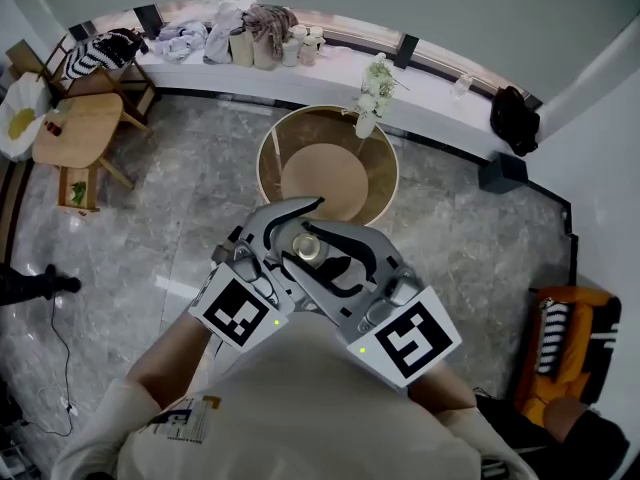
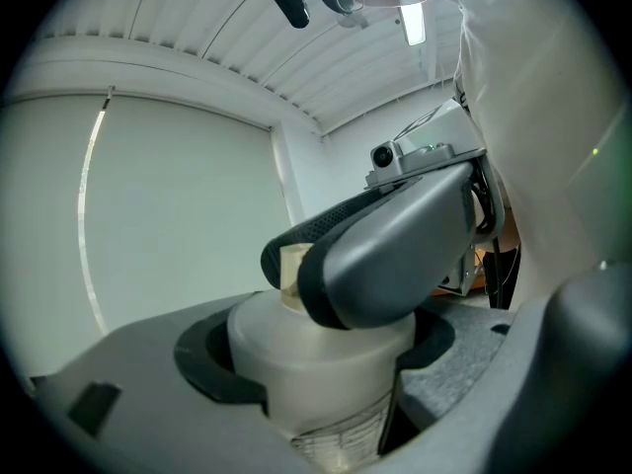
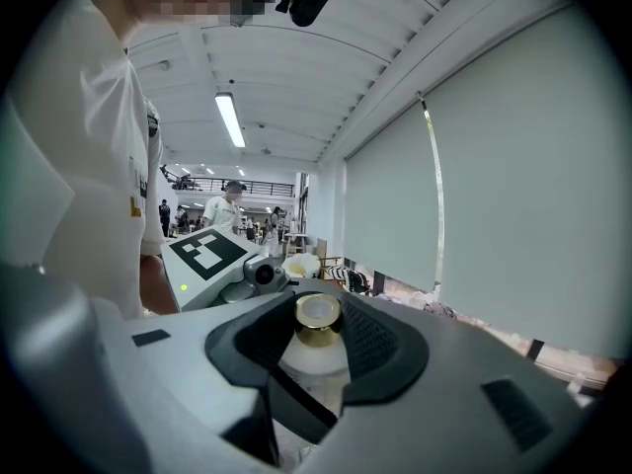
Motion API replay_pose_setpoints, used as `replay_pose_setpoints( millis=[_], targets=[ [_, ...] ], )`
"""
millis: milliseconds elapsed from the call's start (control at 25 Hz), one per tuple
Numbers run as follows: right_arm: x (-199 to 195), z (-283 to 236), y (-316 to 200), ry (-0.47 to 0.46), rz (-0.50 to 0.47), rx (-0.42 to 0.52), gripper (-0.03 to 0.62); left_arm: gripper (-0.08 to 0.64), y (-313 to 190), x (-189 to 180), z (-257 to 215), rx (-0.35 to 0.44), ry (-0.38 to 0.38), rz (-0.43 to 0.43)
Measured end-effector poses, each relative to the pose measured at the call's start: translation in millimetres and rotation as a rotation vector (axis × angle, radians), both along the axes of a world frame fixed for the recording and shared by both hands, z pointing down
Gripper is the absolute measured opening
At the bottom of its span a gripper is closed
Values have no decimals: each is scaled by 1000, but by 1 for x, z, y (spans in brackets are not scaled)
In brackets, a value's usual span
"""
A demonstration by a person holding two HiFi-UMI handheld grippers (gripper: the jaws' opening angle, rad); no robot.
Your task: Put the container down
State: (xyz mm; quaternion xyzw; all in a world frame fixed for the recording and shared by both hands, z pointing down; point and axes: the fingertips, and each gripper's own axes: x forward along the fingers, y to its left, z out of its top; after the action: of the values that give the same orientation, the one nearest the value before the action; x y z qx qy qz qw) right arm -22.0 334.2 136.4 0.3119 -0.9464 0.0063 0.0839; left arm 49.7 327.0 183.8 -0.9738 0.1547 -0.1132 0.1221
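Clamped the left gripper [image 2: 321,352] hard on the container [image 2: 318,378], dark pads pressed into both sides of its frosted white body. Closed the right gripper [image 3: 318,342] round the top of the same container, jaws wide, pads hugging the shoulder just under the gold cap [image 3: 318,311]. Crossed the two grippers over each other close to the chest, so held the container in the air, upright, above the grey stone floor [image 1: 180,228] and short of the round wooden table [image 1: 330,183]. Touched no surface with it yet. Judged the likeliest trouble to be the double hold: could twist or tip the container if one gripper let go before the base sat flat, and could loosen the cap if the upper gripper pulled sideways. Could also slip through the pads, given that smooth body. Noted the raised edge of the table and the vase of white flowers [image 1: 368,103] at its far side: could catch the base on that edge, or knock the vase by reaching too far.
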Motion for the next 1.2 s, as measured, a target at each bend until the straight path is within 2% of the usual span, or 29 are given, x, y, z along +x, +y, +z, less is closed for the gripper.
replay_pose_setpoints(
  millis=[160, 520, 760, 1200],
  targets=[
    [-4, 5, -23, 6, 7, -5, 143, 339, -23, -6, 4, -3, -37, 11],
    [-14, 10, -98, 9, 37, -41, 143, 339, -93, -12, 8, -38, 36, 41],
    [-25, 13, -161, 15, 66, -70, 143, 339, -152, -23, 13, -63, 27, 65],
    [-49, 5, -268, 26, 136, -77, 143, 339, -254, -46, 4, -60, 37, 137]
  ],
)
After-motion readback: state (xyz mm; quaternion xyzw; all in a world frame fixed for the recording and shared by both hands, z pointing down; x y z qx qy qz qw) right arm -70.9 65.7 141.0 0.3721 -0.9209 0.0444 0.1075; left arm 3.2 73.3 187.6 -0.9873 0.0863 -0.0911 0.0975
